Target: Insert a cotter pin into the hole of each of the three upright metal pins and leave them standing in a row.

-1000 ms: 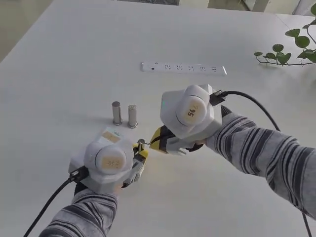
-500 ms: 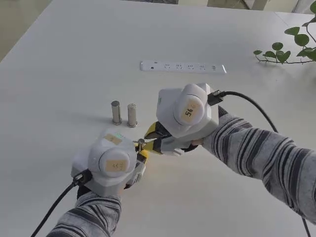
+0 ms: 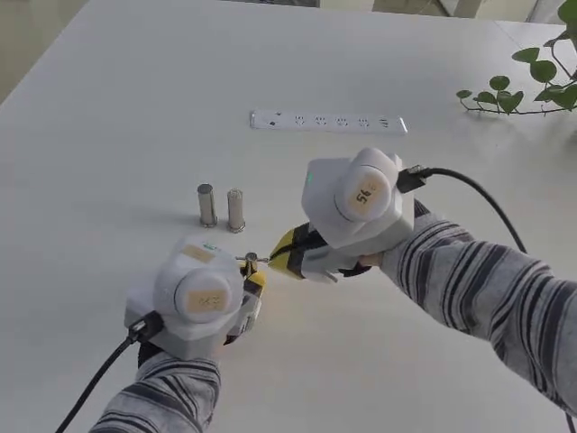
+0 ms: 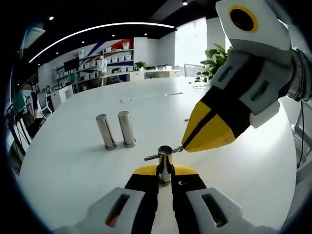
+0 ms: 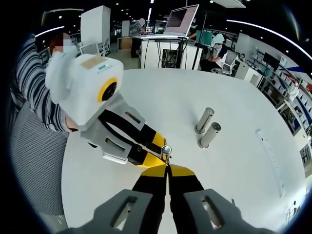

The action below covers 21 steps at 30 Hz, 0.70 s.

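While the head view gives little more than a small metal stub between the two gripper noses, the left gripper view makes it plain: the left gripper (image 4: 165, 171) has its jaws closed on the lower shaft of a metal pin (image 4: 165, 155), and a cotter pin (image 4: 152, 157) lies crosswise through the hole near its top. The right gripper (image 4: 189, 144) meets the cotter pin's other end, jaws pressed together on it. The right gripper view shows the two other pins (image 5: 204, 120) standing upright just beside each other on the white table (image 5: 234, 97). The cotter pin is too thin to make out there. Whether the held pin's foot touches the table cannot be told.
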Tool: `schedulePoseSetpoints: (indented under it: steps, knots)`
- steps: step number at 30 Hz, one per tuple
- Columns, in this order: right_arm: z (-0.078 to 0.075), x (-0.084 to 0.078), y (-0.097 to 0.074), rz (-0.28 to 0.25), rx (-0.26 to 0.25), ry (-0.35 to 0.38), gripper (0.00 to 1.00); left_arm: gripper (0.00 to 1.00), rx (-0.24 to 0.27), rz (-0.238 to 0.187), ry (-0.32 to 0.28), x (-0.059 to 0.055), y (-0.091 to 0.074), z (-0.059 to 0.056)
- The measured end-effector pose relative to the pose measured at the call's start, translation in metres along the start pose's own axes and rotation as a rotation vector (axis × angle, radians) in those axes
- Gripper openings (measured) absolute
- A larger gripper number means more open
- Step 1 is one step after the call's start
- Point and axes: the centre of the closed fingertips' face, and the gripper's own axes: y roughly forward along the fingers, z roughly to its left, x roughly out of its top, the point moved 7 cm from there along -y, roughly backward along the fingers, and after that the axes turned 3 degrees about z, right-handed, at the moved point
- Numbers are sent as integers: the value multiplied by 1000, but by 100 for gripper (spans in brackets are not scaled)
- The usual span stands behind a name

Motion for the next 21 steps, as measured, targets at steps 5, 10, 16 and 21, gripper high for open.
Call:
schedulePoseSetpoints:
  steps: [5, 10, 16, 21]
  knots:
    - [0, 0, 2, -2, -1, 22, 0, 5, 9, 0, -1, 0, 0, 0]
    - [0, 4, 4, -12, 5, 25, 0, 5, 15, -1, -5, 0, 0, -1]
    - [0, 5, 5, -4, 4, 21, 0, 5, 18, -1, -7, 0, 0, -1]
    - [-1, 4, 3, -17, -12, 17, 0, 5, 13, -2, -9, 0, 0, -1]
